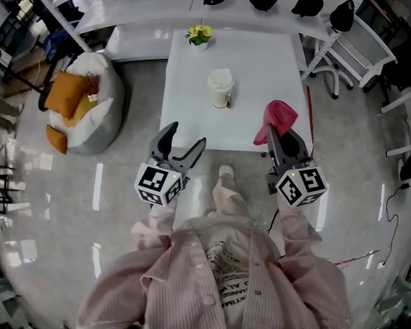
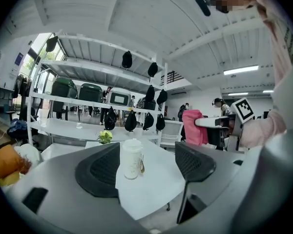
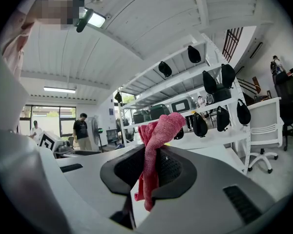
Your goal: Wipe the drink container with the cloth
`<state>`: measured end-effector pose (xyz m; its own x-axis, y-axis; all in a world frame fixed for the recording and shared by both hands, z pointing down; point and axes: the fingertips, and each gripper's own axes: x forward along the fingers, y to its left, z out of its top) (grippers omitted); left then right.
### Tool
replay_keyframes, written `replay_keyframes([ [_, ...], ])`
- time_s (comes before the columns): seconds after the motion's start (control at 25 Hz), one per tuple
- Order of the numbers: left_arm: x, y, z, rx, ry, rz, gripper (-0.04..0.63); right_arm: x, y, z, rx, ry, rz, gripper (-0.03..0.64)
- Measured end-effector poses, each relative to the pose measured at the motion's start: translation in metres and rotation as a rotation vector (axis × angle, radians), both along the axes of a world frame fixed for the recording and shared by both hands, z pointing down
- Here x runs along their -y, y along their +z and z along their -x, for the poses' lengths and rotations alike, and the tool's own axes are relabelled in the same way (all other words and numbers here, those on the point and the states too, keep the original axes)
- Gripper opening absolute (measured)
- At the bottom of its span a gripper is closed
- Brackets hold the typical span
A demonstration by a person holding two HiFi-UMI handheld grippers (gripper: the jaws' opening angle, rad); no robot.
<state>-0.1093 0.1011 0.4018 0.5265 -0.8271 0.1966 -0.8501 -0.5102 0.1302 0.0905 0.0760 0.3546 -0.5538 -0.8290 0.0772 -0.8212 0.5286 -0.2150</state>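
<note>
Fingers of the right gripper clamp a pink, nubbly cloth that bunches above them and hangs limp below, over the desk's near right edge. Fingers of the left gripper stand apart and empty, short of the desk, where the drink container, a pale lidded cup, stands upright mid-desk. A small brownish thing at its side is too small to identify.

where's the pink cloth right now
In the head view the cloth is pinched in the right claw, on the person's right. It hangs by the near right corner of the white table, right of the drink container.
</note>
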Motion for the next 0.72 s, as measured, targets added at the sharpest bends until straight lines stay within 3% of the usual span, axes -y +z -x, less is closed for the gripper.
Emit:
replay_keyframes([
  [0.72, 0.131, 0.048, -0.021, 0.071, 0.024, 0.121, 0.357, 0.154, 0.018, 0.011, -0.039, -0.099, 0.051, 0.040],
])
